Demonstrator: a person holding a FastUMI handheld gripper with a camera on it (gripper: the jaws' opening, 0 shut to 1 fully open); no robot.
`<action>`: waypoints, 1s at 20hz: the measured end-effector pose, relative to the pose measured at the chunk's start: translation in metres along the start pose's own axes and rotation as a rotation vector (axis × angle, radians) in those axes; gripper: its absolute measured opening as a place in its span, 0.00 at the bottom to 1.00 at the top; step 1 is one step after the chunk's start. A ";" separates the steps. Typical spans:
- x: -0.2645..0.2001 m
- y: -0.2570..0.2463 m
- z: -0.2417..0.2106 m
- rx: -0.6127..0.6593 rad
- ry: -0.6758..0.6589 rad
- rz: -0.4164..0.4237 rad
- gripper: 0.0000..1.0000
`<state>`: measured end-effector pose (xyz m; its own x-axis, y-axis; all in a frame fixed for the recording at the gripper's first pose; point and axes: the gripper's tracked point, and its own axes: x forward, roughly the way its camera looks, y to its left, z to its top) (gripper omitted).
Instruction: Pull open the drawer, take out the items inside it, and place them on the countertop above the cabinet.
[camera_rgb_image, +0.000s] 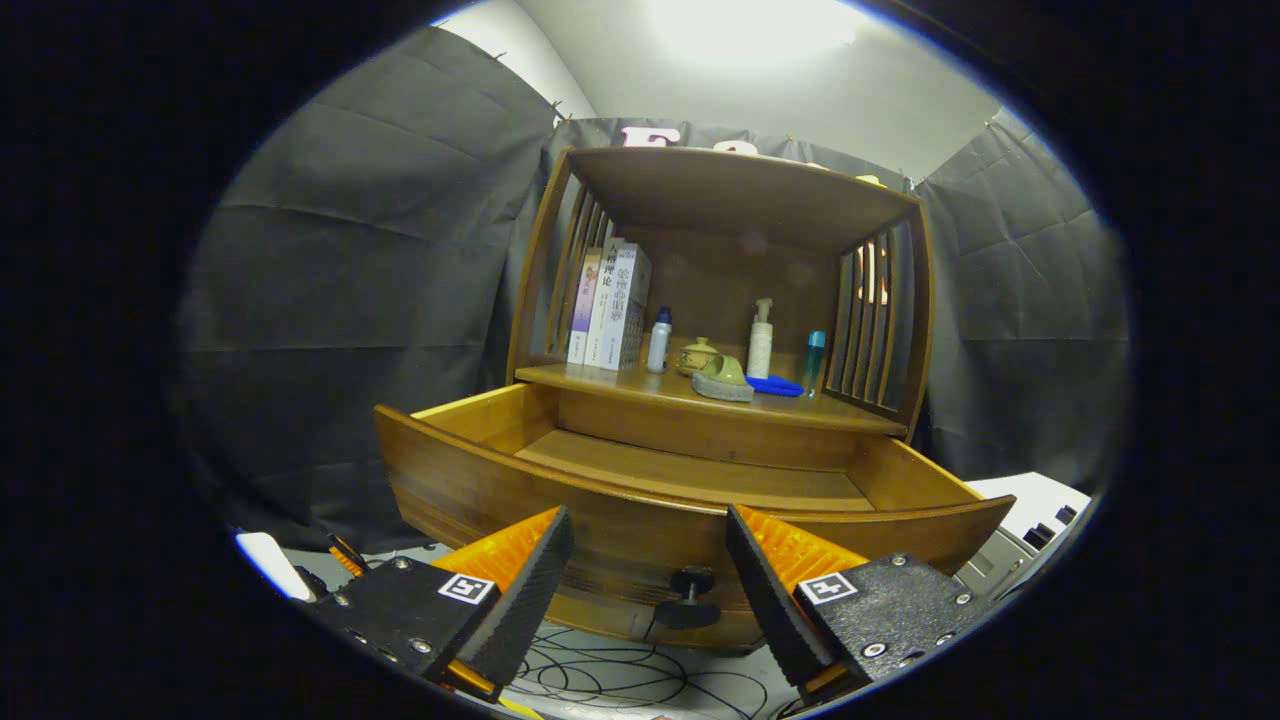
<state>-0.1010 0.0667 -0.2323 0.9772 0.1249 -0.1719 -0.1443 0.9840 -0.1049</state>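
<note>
Lower centre: gripper (650, 575), fingers apart, faces the knob (688, 598) of the open drawer (690, 475); drawer looks emptied, task nearly finished.

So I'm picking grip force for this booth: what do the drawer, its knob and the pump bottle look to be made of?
Drawer: looks like varnished brown wood, with visible grain and a soft sheen. Knob: dark, smooth, probably metal or plastic; too small to tell. Pump bottle on the countertop: pale, matte, likely plastic. The gripper is open, its fingers either side of the knob, not touching it.
</note>
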 end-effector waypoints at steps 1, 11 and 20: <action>0.003 -0.002 -0.005 0.009 0.010 -0.004 0.94; 0.011 -0.018 -0.014 0.099 0.033 -0.113 0.94; 0.026 -0.027 -0.031 0.097 0.080 -0.138 0.96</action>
<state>-0.0766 0.0395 -0.2643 0.9705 -0.0188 -0.2402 0.0099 0.9992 -0.0383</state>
